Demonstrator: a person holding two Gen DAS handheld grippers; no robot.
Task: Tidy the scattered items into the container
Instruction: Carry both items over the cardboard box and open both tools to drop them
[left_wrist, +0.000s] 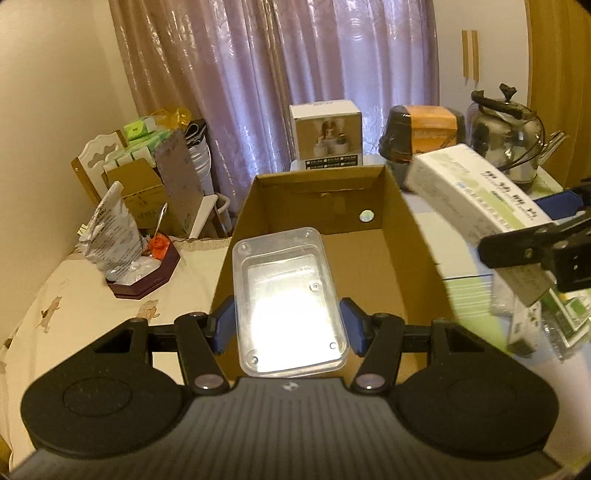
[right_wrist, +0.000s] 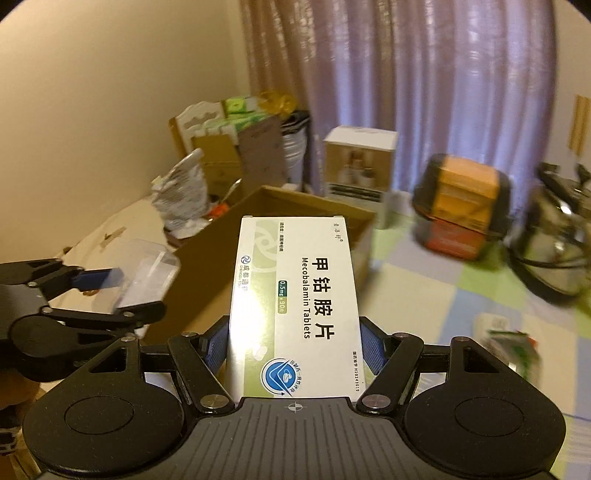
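My left gripper (left_wrist: 288, 328) is clamped on one clear plastic tray (left_wrist: 290, 301), shallow and rectangular with rounded corners, held over the near end of the open cardboard box (left_wrist: 391, 229). My right gripper (right_wrist: 293, 343) is clamped on one white-and-green medicine carton (right_wrist: 295, 295), smooth card printed "Mecobalamin Tablets", held near the box's right wall. The brown box is otherwise bare inside, with a round hole in its far wall. Beyond it stand one white product box (left_wrist: 325, 136), an orange-and-black package (left_wrist: 421, 133) and a shiny metal kettle (left_wrist: 506, 140). At left, a crinkled foil bag (left_wrist: 114, 236) sits in a dark tray (left_wrist: 147, 280). Loose packets (left_wrist: 546, 317) lie at right, blurred.
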